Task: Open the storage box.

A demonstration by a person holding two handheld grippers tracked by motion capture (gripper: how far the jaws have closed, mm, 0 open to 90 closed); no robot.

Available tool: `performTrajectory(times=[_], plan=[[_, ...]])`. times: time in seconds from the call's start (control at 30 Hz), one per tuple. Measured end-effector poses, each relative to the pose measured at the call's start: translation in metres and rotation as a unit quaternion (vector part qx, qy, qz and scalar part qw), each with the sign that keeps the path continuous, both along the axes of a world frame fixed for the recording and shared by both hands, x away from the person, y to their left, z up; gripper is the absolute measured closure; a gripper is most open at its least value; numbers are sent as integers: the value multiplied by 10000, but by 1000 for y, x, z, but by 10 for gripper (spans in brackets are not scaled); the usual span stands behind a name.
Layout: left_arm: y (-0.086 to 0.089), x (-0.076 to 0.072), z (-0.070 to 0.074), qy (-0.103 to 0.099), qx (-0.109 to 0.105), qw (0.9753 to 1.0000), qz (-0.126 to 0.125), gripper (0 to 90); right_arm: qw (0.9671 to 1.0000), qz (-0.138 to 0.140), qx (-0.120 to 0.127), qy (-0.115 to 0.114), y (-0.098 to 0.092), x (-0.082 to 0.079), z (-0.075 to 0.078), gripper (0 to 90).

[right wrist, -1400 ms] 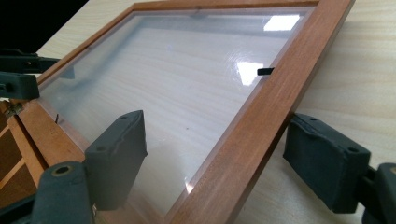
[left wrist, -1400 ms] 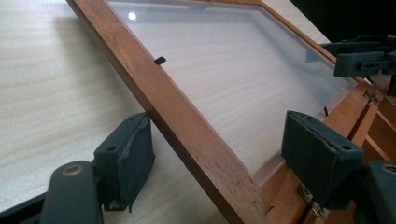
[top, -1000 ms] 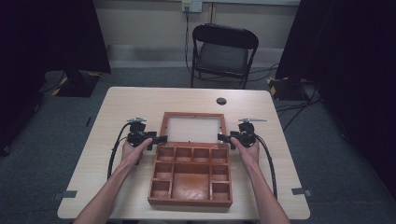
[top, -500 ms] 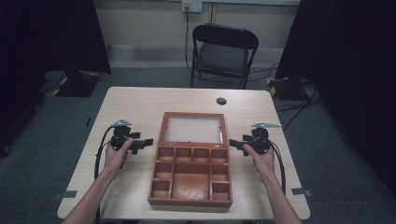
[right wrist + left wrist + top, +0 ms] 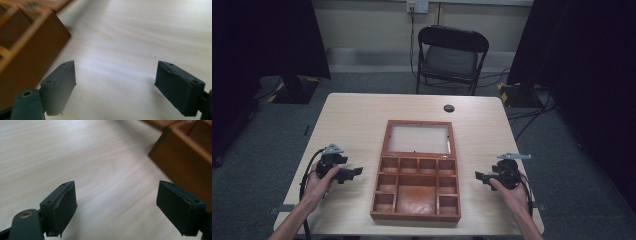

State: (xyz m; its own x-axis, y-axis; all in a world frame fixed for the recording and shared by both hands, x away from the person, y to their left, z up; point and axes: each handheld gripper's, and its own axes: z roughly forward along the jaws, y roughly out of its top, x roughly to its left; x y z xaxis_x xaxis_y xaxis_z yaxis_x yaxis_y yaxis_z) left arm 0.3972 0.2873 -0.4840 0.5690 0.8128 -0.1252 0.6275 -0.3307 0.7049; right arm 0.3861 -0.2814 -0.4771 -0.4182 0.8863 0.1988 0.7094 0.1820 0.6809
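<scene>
a wooden box (image 5: pixel 416 187) lies open in the middle of the table (image 5: pixel 352 120), lid flat. the left gripper (image 5: pixel 354 172) and right gripper (image 5: pixel 479 176) flank it, jaws wide apart, holding nothing. best approach both sides evenly, level with the box walls.

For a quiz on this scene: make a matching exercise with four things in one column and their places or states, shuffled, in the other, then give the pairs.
Things
1. wooden box
2. left tongs
3. right tongs
4. folding chair

Places or states
A. on the floor beyond the table's far edge
B. open, over bare table to the box's right
C. lid laid flat, compartments showing, at the table's middle
D. open, over bare table to the box's left

Pairs: 1-C, 2-D, 3-B, 4-A
</scene>
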Motion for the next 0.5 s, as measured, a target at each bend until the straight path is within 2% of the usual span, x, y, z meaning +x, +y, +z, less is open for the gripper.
performTrajectory(times=[0.1, 0.17, 0.23, 0.27, 0.3, 0.4, 0.5], plan=[[4, -4, -7, 31, 152, 9999, 68, 161, 9995, -164, -234, 133, -6, -9, -9, 153], [6, -6, -10, -132, 317, 9993, 111, 156, 9983, -347, -460, -46, -6, -14, -11, 151], [6, -8, -14, -263, 180, 9990, 326, 156, 9975, -474, -475, -242, -6, -17, -15, 146], [5, -10, -16, -391, 366, 9981, 318, 155, 9953, -497, -711, -430, -4, -18, -18, 138], [2, -12, -18, -523, 444, 9971, 330, 153, 9929, -474, -898, -616, -2, -19, -22, 116], [0, -14, -18, -514, 400, 9971, 399, 141, 9928, -537, -862, -634, -2, -20, -23, 114], [1, -12, -18, -506, 459, 9970, 372, 124, 9927, -556, -862, -632, -2, -20, -23, 114]])
